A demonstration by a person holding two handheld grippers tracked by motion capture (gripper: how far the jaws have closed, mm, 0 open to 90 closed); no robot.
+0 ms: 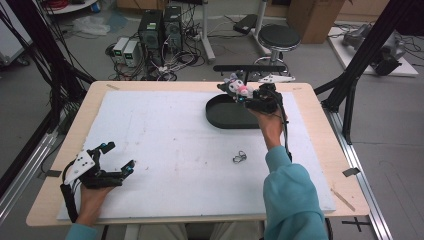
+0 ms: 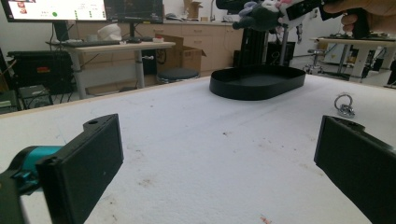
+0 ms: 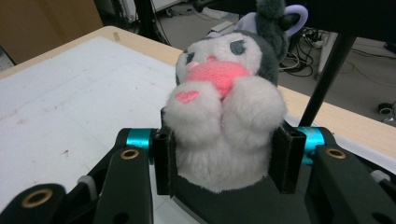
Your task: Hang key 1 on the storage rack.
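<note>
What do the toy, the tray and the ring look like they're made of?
Toy: plush fabric, fuzzy white and grey pile with a pink patch. Tray: probably plastic, smooth matte black with even walls. Ring: likely metal, a silvery glint.

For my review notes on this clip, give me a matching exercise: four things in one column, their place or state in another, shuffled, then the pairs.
Things:
1. plush toy
2. black tray
3. metal ring
4. left gripper

Places or states:
A. jaws open, nothing between them
B. lying loose on the white mat
C. clamped in the right gripper, held above the tray
D. resting on the mat's far side

Pairs: 1-C, 2-D, 3-B, 4-A
</note>
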